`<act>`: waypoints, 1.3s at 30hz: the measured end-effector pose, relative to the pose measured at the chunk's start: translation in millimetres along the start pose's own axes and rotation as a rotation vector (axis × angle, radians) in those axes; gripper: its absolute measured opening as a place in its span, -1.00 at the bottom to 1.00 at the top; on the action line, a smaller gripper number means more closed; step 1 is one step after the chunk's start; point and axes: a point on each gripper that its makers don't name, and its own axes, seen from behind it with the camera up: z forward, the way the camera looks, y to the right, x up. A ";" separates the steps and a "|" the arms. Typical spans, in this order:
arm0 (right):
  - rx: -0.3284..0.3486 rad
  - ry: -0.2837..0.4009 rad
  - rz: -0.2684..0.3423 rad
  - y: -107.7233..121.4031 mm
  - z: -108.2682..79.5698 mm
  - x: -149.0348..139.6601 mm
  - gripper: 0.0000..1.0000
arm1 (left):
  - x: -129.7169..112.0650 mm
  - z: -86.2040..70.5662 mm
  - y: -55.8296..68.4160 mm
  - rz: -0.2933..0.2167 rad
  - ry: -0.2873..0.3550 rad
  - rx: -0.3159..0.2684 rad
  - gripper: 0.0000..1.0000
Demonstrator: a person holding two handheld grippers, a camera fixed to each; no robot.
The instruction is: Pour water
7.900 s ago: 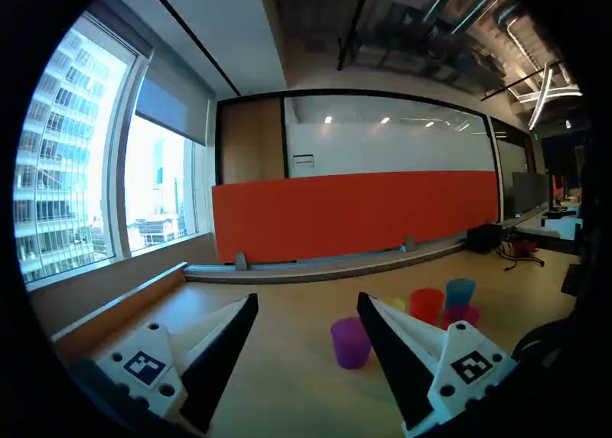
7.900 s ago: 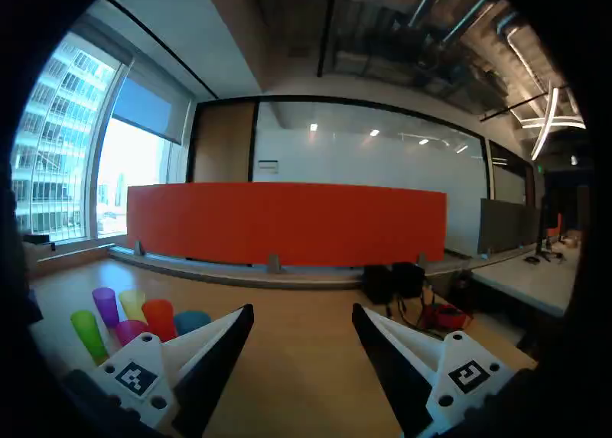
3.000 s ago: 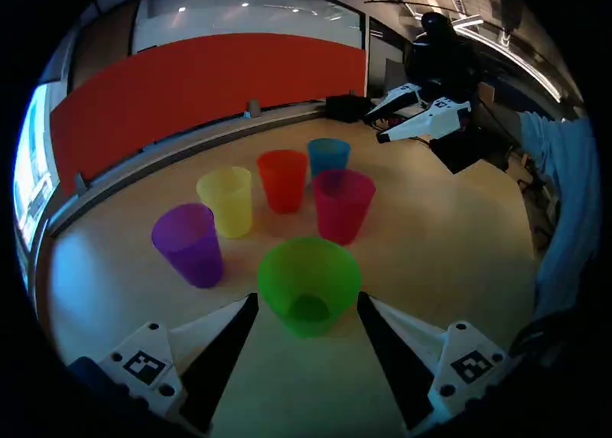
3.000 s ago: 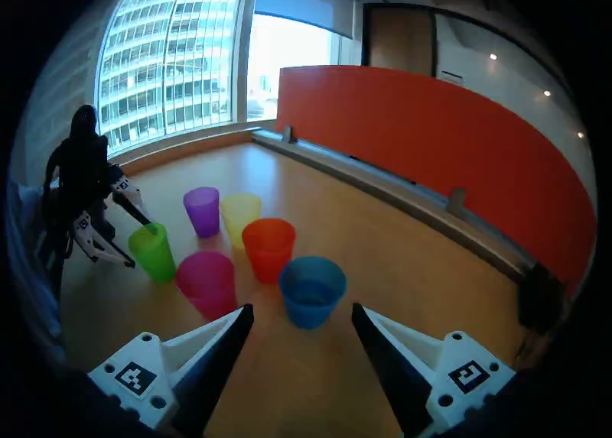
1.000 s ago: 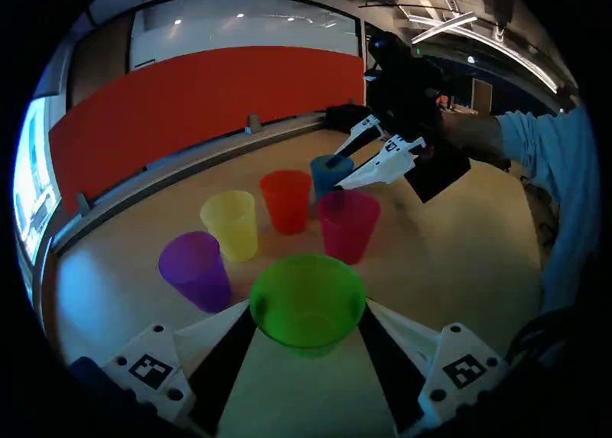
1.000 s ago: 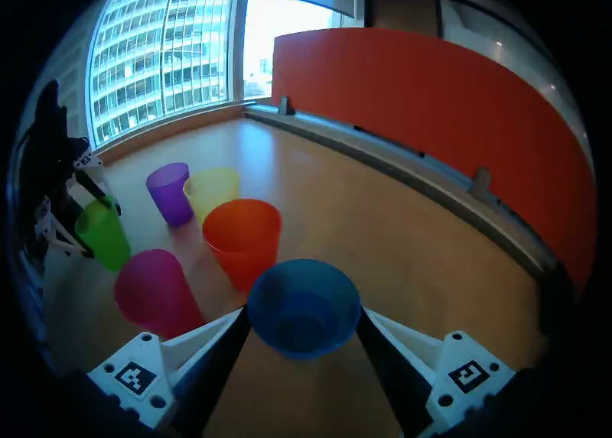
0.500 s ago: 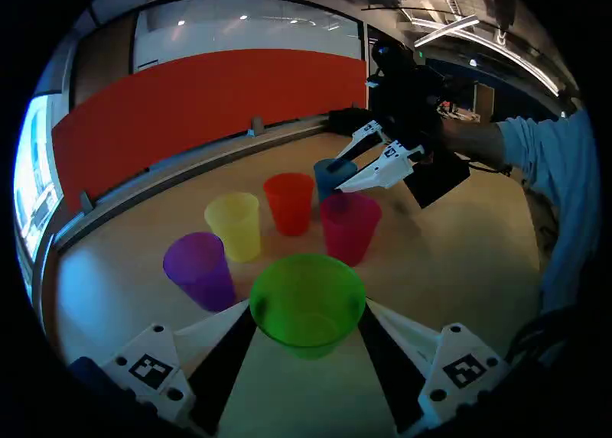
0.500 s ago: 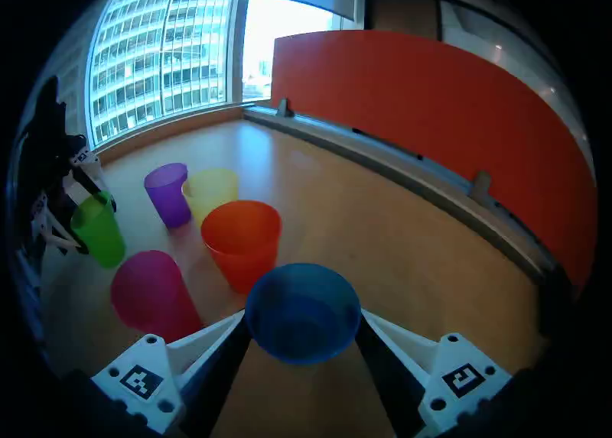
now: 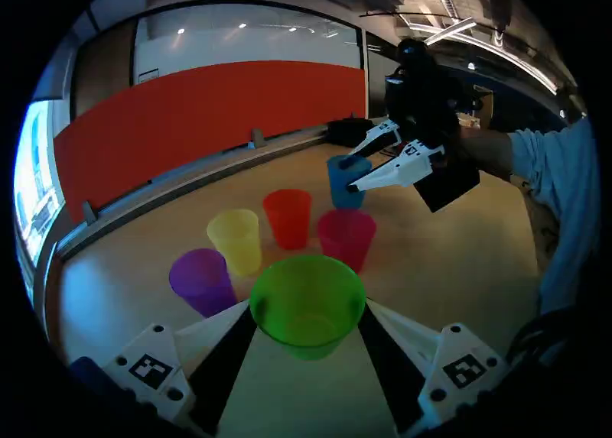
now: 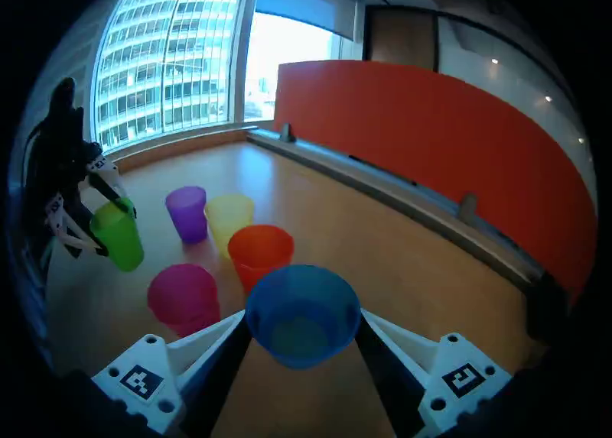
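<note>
My left gripper (image 9: 307,327) is shut on a green cup (image 9: 308,303), held upright above the wooden table (image 9: 459,254). My right gripper (image 10: 302,327) is shut on a blue cup (image 10: 302,312), also lifted off the table and upright. In the left gripper view the right gripper (image 9: 375,167) holds the blue cup (image 9: 344,180) farther off, above the other cups. In the right gripper view the left gripper (image 10: 84,209) carries the green cup (image 10: 118,234) at the far left. On the table stand a purple cup (image 9: 203,280), a yellow cup (image 9: 237,241), an orange cup (image 9: 288,217) and a pink cup (image 9: 346,238).
A long orange partition (image 9: 206,121) runs along the table's far edge. Large windows (image 10: 164,63) lie beyond the table. A person's light blue sleeve (image 9: 562,186) reaches in at the right of the left gripper view. Dark bags (image 9: 348,130) sit by the partition.
Both cups have risen higher off the table over the last second. Three seconds ago both grippers were open, with the green and blue cups standing on the table.
</note>
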 end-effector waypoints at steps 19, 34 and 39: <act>-0.055 0.231 0.013 -25.4 -87.0 61.5 0.82 | 43.8 -11.5 8.2 0.020 0.107 0.013 0.73; -0.095 0.374 0.025 -44.3 -132.3 90.1 0.82 | 71.0 -20.6 16.5 0.024 0.188 0.014 0.74; -0.098 0.407 0.034 -49.1 -142.5 94.4 0.82 | 78.5 -24.1 18.3 0.026 0.213 0.016 0.73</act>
